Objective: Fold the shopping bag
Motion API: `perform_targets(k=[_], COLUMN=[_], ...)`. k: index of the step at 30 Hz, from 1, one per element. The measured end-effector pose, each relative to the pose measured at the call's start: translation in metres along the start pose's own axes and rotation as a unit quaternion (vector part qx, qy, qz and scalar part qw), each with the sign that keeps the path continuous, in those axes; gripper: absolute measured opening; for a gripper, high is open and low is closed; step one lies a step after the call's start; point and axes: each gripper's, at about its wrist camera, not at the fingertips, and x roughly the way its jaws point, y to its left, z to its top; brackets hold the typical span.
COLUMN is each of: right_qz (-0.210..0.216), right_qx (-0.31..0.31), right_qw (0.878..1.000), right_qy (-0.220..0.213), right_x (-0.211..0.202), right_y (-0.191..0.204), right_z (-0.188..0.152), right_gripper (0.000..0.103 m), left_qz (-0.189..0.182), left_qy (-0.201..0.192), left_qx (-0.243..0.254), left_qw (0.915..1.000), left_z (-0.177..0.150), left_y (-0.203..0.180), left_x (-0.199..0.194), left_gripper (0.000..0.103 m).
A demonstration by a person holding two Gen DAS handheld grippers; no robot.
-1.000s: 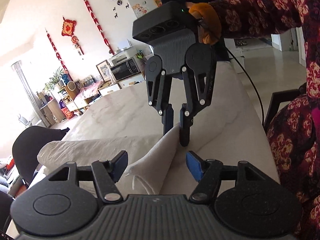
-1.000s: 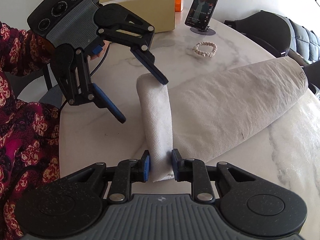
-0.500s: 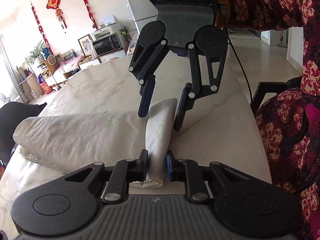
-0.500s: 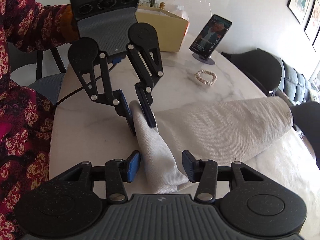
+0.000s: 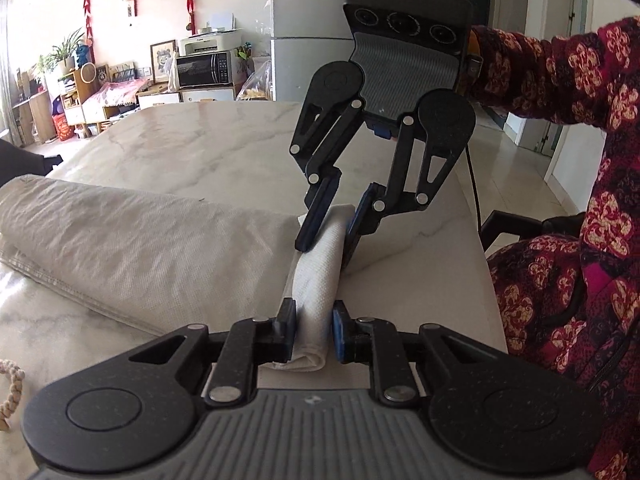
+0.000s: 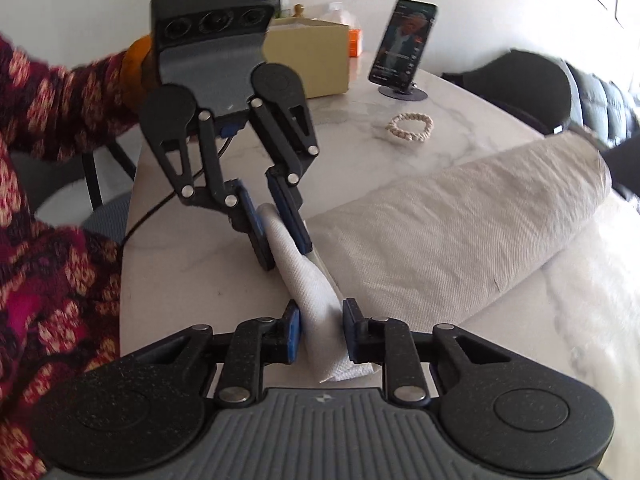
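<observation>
A pale woven shopping bag (image 5: 140, 240) (image 6: 460, 220) lies flat across the marble table (image 5: 200, 140). Its end nearest the person is rolled into a narrow tube (image 5: 316, 280) (image 6: 316, 292). My left gripper (image 5: 314, 332) (image 6: 280, 240) is shut on one end of the tube, with its blue pads pressing the fabric. My right gripper (image 6: 320, 332) (image 5: 326, 250) faces it from the other end. Its jaws are closing, and the pads touch both sides of the tube. The tube stretches between the two grippers just above the table.
A phone on a stand (image 6: 404, 44), a beaded bracelet (image 6: 410, 128) and a cardboard box (image 6: 308, 56) sit at one end of the table. A dark chair (image 6: 520, 84) stands behind them. The person's floral sleeve (image 5: 560, 68) and lap are along the table's edge.
My left gripper, open a second ago, came in and shut on the near end of the tube. My right gripper let go, opened, then closed again on its own end.
</observation>
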Motion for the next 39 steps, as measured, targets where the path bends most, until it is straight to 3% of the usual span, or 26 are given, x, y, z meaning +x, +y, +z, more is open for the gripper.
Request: perform_targets(k=[5, 8, 10, 13, 15, 18, 28, 32, 33, 35, 38, 39], right_qz=[0.046, 0.058, 0.064, 0.083, 0.095, 0.09, 0.004, -0.005, -0.005, -0.017, -0.033, -0.036], right_qx=[0.122, 0.182, 0.22, 0.298, 0.343, 0.36, 0.355, 0.386, 0.398, 0.391, 0.383, 0.381], right_qw=[0.991, 0.981, 0.973, 0.95, 0.932, 0.925, 0.925, 0.908, 0.902, 0.905, 0.912, 0.914], right_qy=[-0.021, -0.03, -0.037, -0.053, -0.065, -0.08, -0.134, -0.163, -0.167, -0.164, -0.144, -0.135], right_x=[0.002, 0.003, 0.003, 0.001, 0.002, 0.0, -0.006, -0.003, -0.001, 0.0, 0.002, 0.002], right_y=[-0.028, -0.039, -0.045, -0.056, -0.062, -0.06, -0.027, -0.027, -0.029, -0.027, -0.025, -0.027], right_z=[-0.004, -0.007, -0.011, -0.024, -0.032, -0.036, -0.039, -0.045, -0.046, -0.043, -0.035, -0.032], right_gripper=[0.024, 0.022, 0.021, 0.02, 0.02, 0.02, 0.028, 0.029, 0.028, 0.026, 0.022, 0.02], left_qz=[-0.028, -0.042, -0.061, -0.087, -0.096, -0.099, -0.083, -0.074, -0.07, -0.062, -0.026, 0.001], left_qy=[-0.028, -0.043, -0.055, -0.076, -0.086, -0.092, -0.109, -0.112, -0.111, -0.11, -0.109, -0.108], left_qx=[-0.075, -0.13, -0.2, -0.296, -0.319, -0.334, -0.323, -0.32, -0.316, -0.306, -0.269, -0.245], left_qw=[0.9964, 0.9897, 0.9762, 0.9481, 0.9391, 0.9329, 0.9364, 0.9381, 0.9397, 0.9436, 0.9567, 0.9636], left_z=[-0.005, -0.008, -0.013, -0.024, -0.028, -0.025, -0.024, -0.034, -0.034, -0.033, -0.023, -0.018], left_y=[0.021, 0.034, 0.046, 0.063, 0.067, 0.07, 0.068, 0.064, 0.063, 0.059, 0.045, 0.036], left_x=[-0.006, -0.01, -0.011, -0.014, -0.019, -0.021, -0.02, -0.026, -0.027, -0.027, -0.03, -0.033], left_gripper=[0.019, 0.019, 0.019, 0.019, 0.019, 0.018, 0.018, 0.018, 0.018, 0.018, 0.023, 0.026])
